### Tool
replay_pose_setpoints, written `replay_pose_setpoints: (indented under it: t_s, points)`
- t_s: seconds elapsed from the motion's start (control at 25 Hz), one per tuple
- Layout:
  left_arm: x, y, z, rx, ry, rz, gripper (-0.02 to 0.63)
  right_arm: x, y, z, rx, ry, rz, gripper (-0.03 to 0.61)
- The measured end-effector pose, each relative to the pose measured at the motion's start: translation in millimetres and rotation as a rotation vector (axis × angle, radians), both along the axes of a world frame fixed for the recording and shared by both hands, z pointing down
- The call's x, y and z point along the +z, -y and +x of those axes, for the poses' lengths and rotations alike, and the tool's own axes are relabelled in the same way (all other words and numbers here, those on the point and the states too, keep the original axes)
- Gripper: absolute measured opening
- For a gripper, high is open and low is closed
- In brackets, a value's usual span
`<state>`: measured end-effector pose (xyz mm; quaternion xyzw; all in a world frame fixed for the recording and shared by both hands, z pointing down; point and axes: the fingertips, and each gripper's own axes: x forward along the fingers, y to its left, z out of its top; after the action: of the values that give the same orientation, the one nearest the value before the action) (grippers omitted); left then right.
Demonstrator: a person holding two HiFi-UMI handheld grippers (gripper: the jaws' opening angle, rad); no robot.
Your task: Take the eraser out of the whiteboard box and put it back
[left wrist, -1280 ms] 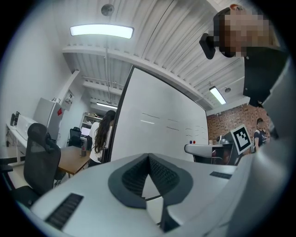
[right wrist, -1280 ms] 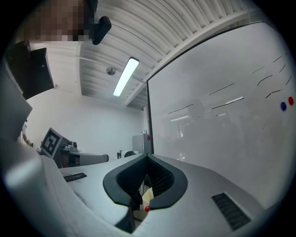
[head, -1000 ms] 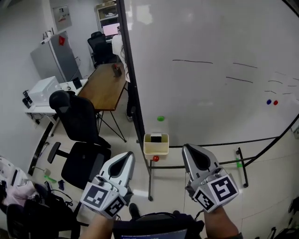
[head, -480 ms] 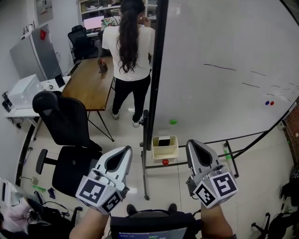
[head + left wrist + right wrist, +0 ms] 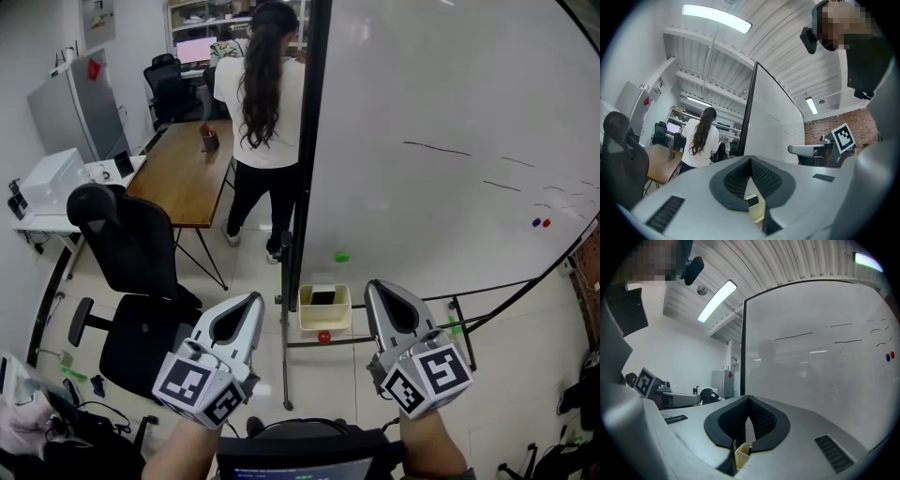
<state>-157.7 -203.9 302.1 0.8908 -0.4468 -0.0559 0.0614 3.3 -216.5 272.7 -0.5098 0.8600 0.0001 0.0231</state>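
Observation:
A cream whiteboard box [image 5: 324, 311] hangs at the board's lower left corner, and the black eraser [image 5: 323, 298] lies inside it. My left gripper [image 5: 251, 302] and right gripper [image 5: 377, 289] are held level on either side of the box, short of it, both shut and empty. Through the notch under the jaws, the left gripper view shows the box [image 5: 758, 212] with the eraser [image 5: 753, 201]. In the right gripper view only a corner of the box [image 5: 742, 452] peeks out.
The whiteboard [image 5: 450, 141] fills the right, on a black stand [image 5: 286, 337]. It carries a green magnet [image 5: 342, 257] and a red magnet [image 5: 323, 337]. A person [image 5: 262, 103] stands left of it by a wooden table [image 5: 183, 173]. A black office chair [image 5: 131, 244] is at the near left.
The view has swung along the board: a person by the table has come into sight. The box now sits centred between the two grippers. Both stay shut.

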Motion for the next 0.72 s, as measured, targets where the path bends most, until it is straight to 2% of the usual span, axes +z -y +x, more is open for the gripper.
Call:
replay_pose_setpoints:
  t_s: [0.32, 0.72]
  points:
    - [0, 6, 2, -0.025, 0.018, 0.001, 0.025, 3, 12, 2, -0.008, 0.010, -0.006, 0.018]
    - [1, 19, -1, -0.013, 0.017, 0.001, 0.025, 6, 22, 2, 0.001, 0.013, -0.010, 0.018]
